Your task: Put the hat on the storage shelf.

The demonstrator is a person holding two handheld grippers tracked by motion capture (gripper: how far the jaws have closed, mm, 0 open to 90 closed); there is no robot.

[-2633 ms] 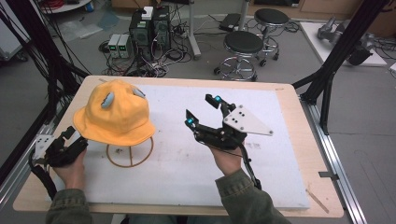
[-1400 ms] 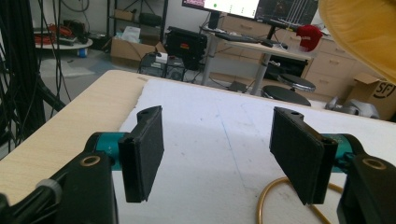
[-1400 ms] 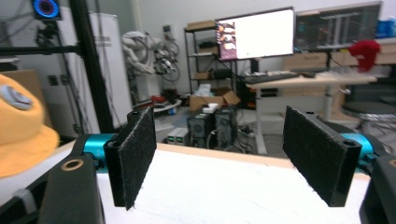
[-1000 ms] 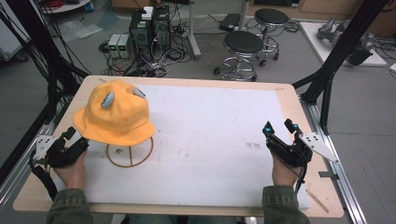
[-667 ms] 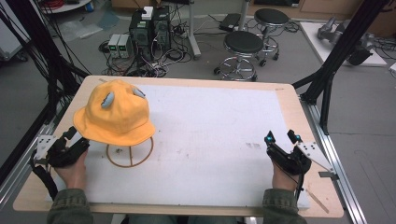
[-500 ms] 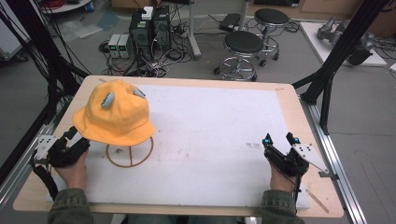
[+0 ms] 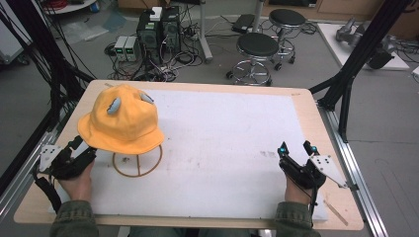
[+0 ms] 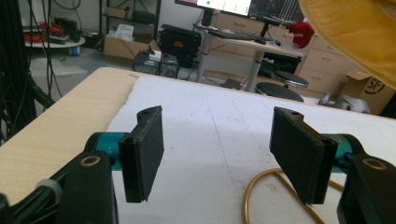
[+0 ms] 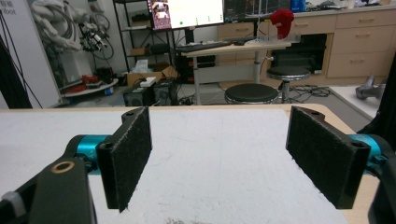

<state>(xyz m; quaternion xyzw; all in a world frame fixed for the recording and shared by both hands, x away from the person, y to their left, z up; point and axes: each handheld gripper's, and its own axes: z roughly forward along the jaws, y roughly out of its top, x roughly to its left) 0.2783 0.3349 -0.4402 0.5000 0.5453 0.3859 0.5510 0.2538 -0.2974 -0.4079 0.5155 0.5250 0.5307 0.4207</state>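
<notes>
On a white table mat [image 7: 222, 143], a yellow hat [image 7: 121, 121] sat on a wire stand [image 7: 137, 163]. Both the left gripper [image 7: 79, 148] and the right gripper [image 7: 295, 148] were held wide open, gripping nothing. The light stand could be toppled by a careless brush from the left gripper just beside it.

A high camera is looking forward and down over the counter [image 7: 222, 148]. Two low claw cameras are skimming its white surface, facing the far room.

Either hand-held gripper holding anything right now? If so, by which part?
Nothing is held. The left hand-held gripper and the right hand-held gripper both stand open with only bare table between the jaws. The yellow hat sits untouched on its wire stand.
</notes>
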